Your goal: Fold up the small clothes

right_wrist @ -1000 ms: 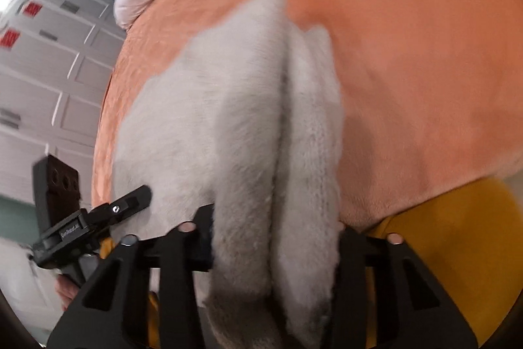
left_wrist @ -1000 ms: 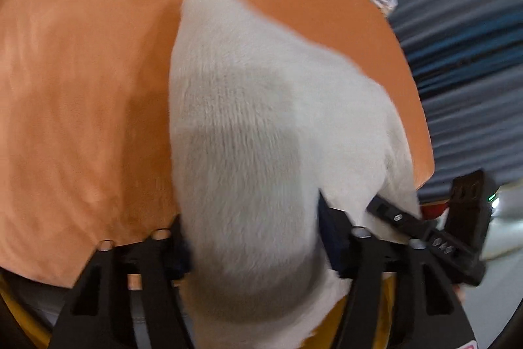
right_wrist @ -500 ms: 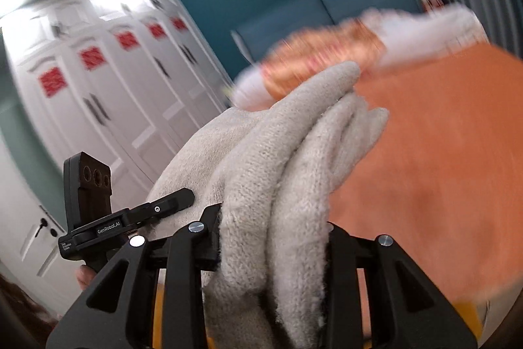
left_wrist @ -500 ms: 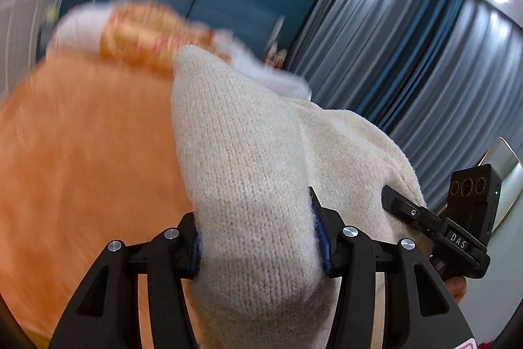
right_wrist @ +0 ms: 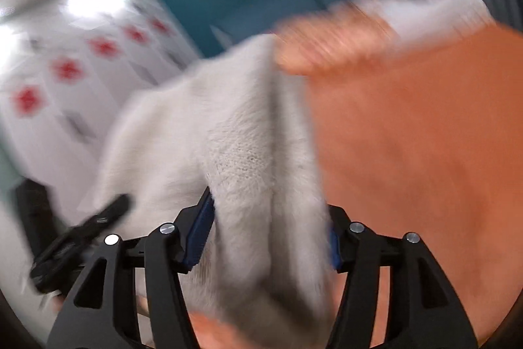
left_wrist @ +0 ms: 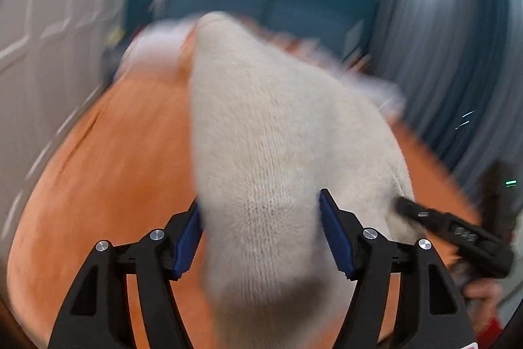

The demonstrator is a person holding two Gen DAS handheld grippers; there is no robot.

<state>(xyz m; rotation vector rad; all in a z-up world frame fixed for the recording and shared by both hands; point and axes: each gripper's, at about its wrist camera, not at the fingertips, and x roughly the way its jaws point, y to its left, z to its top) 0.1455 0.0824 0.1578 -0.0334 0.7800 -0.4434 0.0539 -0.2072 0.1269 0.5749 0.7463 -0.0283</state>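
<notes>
Sweater [left_wrist: 281,152], a cream knit, hangs between two pairs of tongs above an orange bed [left_wrist: 108,172], one bunched edge in each. In the left tongs [left_wrist: 260,237] the blue pads are parting: the right pad stands clear of the wool, the left one sits at its edge, and the fold runs loose between them. The right tongs [right_wrist: 269,237] are opening too, though the knit fills the gap from pad to pad, and blur hides whether it is pinched or only resting there. From each pair the cloth runs forward and up, away from the camera, narrowing to a soft peak; its long axis lies along the line the tongs point, toward the pillows [right_wrist: 376,31] at the bed's head. The span of sweater between the two pairs sags to the inside, where each camera catches the other tool at its margin. Neither hand is plainly nearer; both grip the near hem side by side. Judging by the loosening pads, the garment is being let go onto the bed, far end first, so where that peak lands should set the fold line. Beyond stand a teal wall, grey curtains and white cupboard doors.
</notes>
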